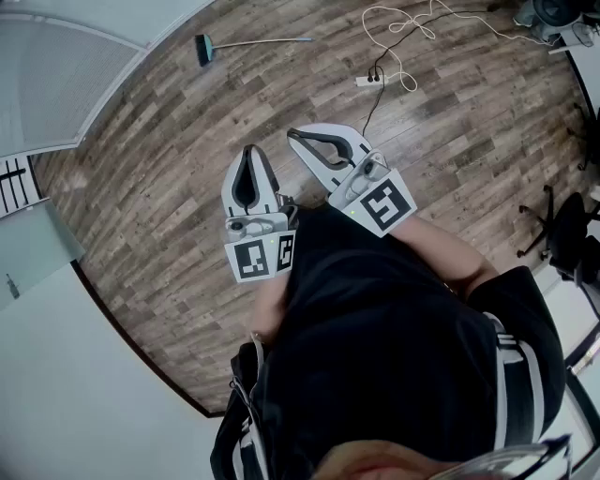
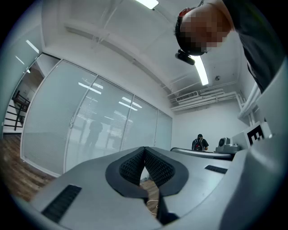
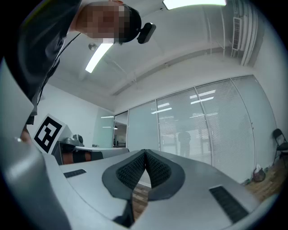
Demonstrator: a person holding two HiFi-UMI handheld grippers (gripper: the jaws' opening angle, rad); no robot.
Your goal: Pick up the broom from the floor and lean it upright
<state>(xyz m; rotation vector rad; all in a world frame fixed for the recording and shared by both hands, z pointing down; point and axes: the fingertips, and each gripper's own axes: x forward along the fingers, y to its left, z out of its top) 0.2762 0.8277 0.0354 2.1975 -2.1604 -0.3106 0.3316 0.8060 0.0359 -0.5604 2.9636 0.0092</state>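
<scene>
Torso: person's dark top [image 1: 394, 347] fills the bottom of the head view, with both tools held out close in front.
Broom: flat on the wood floor [image 1: 169, 187], broom [image 1: 262, 41] far ahead by the glass partition [image 1: 66, 75], well apart from both grippers.
Left gripper: [image 1: 250, 152] pads pressed together, nothing between them.
Right gripper: [image 1: 293, 135] same story, closed tight and empty.
Cables: white cord [image 1: 403, 28] and power strip [image 1: 370, 81] sprawl just right of the route.
Risk: feet could snag that cord on the walk-up. Jaws left closed would only shove the thin handle away.
</scene>
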